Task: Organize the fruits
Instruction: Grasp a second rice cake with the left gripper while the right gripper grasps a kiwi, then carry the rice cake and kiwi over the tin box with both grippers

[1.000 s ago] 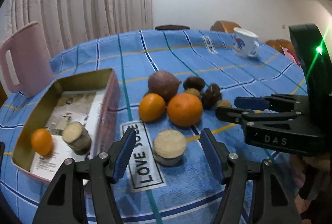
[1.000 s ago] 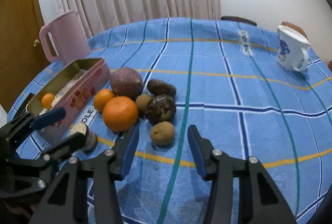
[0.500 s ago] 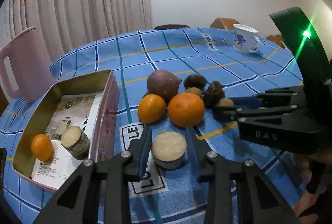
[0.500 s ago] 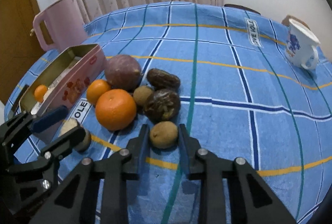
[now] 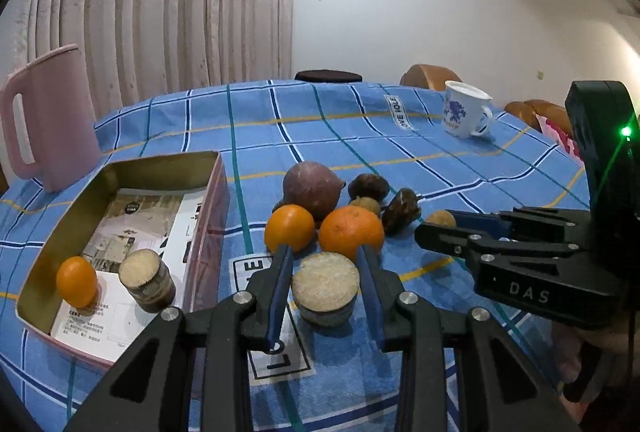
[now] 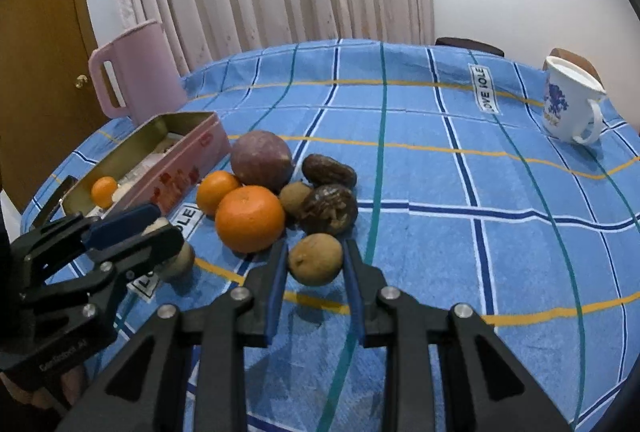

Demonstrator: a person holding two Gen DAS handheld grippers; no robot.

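Observation:
My left gripper [image 5: 325, 259] is shut on a pale cut sugarcane piece [image 5: 325, 287] and holds it just above the blue cloth. My right gripper [image 6: 315, 251] is shut on a small brown longan-like fruit [image 6: 316, 259], lifted slightly off the cloth. Behind them lie a large orange [image 6: 250, 218], a smaller orange [image 6: 216, 191], a purple round fruit [image 6: 261, 159], two dark dates [image 6: 329, 169] and another small brown fruit [image 6: 295, 196]. The open tin box [image 5: 132, 175] at the left holds a small orange [image 5: 76, 281] and a sugarcane piece [image 5: 146, 284].
A pink jug [image 5: 48, 119] stands behind the tin at the far left. A white mug with a blue print [image 6: 568, 103] stands at the far right. The round table's blue checked cloth [image 6: 460, 191] ends near chairs at the back.
Both grippers moved in and closed: the left on the sugarcane piece, the right on the small brown fruit. Both pieces now sit slightly raised.

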